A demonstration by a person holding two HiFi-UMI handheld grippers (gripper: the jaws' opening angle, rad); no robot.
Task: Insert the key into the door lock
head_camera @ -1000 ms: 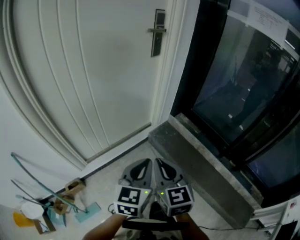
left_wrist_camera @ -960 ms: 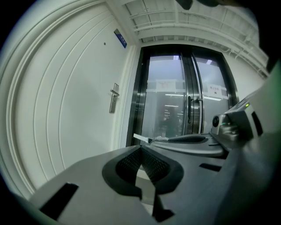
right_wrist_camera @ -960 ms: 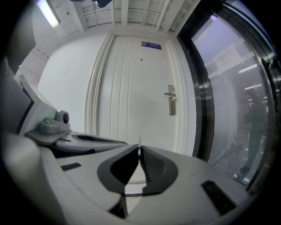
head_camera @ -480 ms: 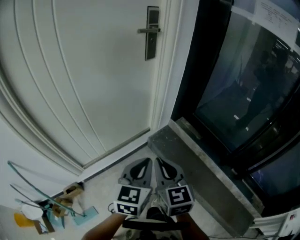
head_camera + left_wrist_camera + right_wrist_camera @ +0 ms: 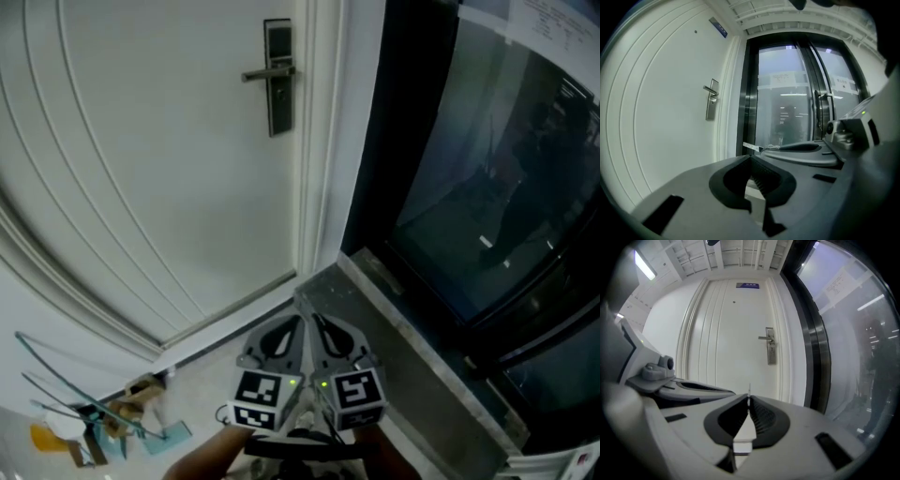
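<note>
The white door (image 5: 169,169) carries a dark metal lock plate with a lever handle (image 5: 273,77), also seen as the lock plate (image 5: 711,101) and the lock plate (image 5: 770,348). Both grippers hang low and close together, well short of the door. My right gripper (image 5: 319,325) is shut on a thin key (image 5: 749,391) whose blade sticks up from the closed jaws; the key blade (image 5: 751,147) also shows in the left gripper view. My left gripper (image 5: 295,325) is shut, with nothing seen between its fingers.
To the right of the door stands a dark glass front (image 5: 487,187) with a grey stone sill (image 5: 412,366) at its foot. Scraps and a bent wire (image 5: 94,417) lie on the floor at the lower left. A blue sign (image 5: 747,285) sits above the door.
The head view has swung, so the lock now sits lower and further left in it. Both grippers keep the same place and stay shut.
</note>
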